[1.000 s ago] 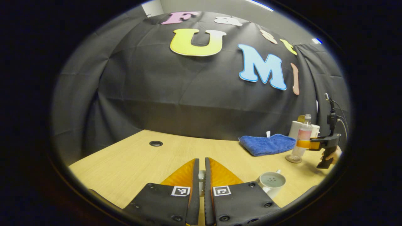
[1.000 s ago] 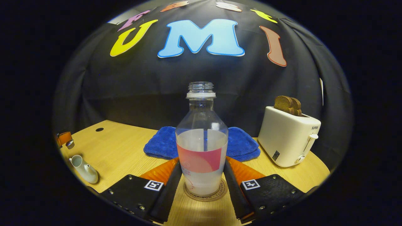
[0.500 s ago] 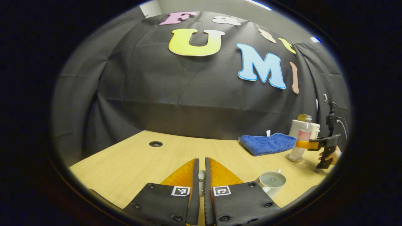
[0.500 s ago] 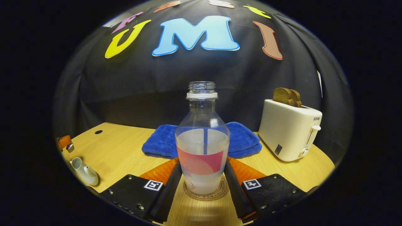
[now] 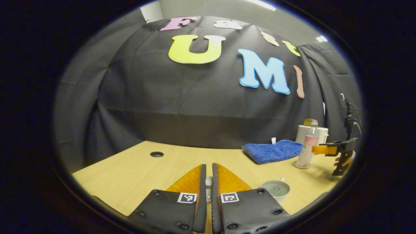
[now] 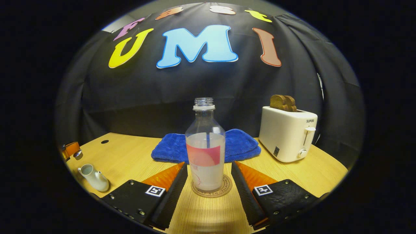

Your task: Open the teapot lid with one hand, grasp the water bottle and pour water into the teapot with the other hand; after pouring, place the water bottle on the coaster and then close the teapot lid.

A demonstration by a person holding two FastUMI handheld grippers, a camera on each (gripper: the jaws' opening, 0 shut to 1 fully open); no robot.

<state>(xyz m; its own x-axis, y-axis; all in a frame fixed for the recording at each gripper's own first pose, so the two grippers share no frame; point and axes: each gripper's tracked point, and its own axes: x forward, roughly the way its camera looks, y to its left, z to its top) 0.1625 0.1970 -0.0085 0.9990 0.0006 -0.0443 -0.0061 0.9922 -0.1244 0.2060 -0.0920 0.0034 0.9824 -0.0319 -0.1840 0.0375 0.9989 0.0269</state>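
The water bottle (image 6: 205,152) stands upright on the round coaster (image 6: 225,189), uncapped and partly full. The right claw (image 6: 208,175) is released: its two fingers stand apart on either side of the bottle with gaps showing, touching neither it nor the coaster. Just behind the bottle lies a folded blue towel (image 6: 240,146), and to its right a white toaster (image 6: 286,133) with bread (image 6: 283,102) in its slots. Nothing sits between the fingers and the bottle.

The teapot (image 6: 94,177) stands lidless at the left of the wooden surface (image 6: 130,156), well apart from the bottle. The left claw (image 5: 208,182) is clenched, fingers nearly together on a small pale piece, most likely the lid (image 5: 208,182), though little of it shows. A round hole (image 5: 156,154) marks the far left.
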